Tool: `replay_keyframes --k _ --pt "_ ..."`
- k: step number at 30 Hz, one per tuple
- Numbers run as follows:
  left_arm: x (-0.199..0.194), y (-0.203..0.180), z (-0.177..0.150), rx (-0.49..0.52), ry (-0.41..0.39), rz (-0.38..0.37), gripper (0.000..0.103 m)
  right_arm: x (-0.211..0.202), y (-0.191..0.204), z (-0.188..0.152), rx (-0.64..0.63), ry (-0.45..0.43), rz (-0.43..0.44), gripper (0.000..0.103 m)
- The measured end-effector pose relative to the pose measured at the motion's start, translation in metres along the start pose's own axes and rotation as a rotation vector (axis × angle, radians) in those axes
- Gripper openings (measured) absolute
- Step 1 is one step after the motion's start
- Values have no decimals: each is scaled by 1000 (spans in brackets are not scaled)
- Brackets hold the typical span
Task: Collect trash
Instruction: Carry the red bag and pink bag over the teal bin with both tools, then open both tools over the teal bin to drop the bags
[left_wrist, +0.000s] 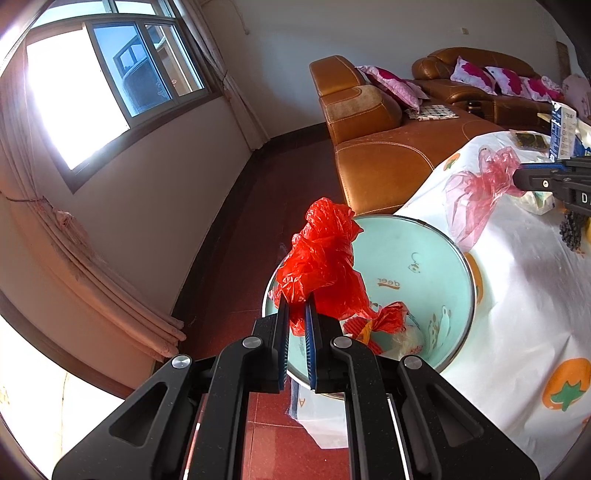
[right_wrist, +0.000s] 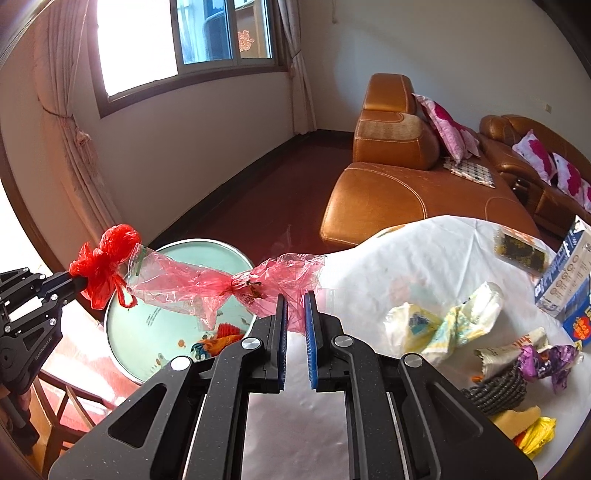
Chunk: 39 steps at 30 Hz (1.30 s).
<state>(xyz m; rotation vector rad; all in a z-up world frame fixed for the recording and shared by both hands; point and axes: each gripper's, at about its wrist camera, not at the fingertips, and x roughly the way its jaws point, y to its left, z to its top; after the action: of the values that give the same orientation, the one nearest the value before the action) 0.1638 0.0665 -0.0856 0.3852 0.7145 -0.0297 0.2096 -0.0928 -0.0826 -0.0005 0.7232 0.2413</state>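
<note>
Left tool (left_wrist: 296, 301) pinches red bag (left_wrist: 325, 258) over bin (left_wrist: 424, 258); right tool (right_wrist: 295, 299) clamps pink bag (right_wrist: 273, 282).

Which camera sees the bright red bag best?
The left wrist view: the red bag fills the middle, pinched in the left tongs above the green bin. The right wrist view shows it only small, at the left edge.

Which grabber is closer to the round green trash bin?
The left. The left gripper holds a red bag right above the green bin. The right gripper holds a pink bag over the table's edge, beside the bin.
</note>
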Motion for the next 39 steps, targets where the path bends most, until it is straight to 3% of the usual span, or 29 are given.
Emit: replay_keyframes --k 30,32,34,35,39 --pt "8 6 -2 -13 15 8 11 25 30 6 -53 38 45 10" --pt "7 4 -2 -11 9 10 15 26 32 6 -59 40 66 12" --pt "5 4 -2 -15 -4 29 53 27 35 5 -65 31 78 23" --pt "4 4 -2 -16 -10 35 55 28 35 4 -64 36 87 30" --pt "2 4 -1 -17 -14 30 55 30 36 -1 -64 45 96 33"
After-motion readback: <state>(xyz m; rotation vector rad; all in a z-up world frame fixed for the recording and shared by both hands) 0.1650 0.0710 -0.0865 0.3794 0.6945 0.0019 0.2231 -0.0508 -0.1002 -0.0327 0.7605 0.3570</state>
